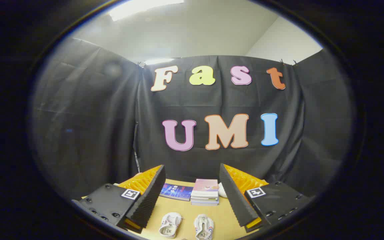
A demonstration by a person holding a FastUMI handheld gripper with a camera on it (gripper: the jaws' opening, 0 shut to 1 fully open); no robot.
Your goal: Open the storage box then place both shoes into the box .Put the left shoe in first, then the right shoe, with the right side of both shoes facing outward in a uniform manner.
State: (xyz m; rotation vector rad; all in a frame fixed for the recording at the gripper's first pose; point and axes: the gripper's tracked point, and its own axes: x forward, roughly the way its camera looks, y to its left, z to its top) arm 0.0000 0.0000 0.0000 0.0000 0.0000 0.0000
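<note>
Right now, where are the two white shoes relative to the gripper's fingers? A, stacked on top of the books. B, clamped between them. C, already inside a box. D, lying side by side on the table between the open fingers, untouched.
D: the left shoe and right shoe lie side by side on the table, within the gap of the open gripper, nearer than the books.

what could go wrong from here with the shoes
The gripper is open and holds nothing; both shoes lie side by side on the table between its fingers. The left shoe and right shoe look alike, so the wrong one might go first. The stack of books just beyond could be knocked.
</note>
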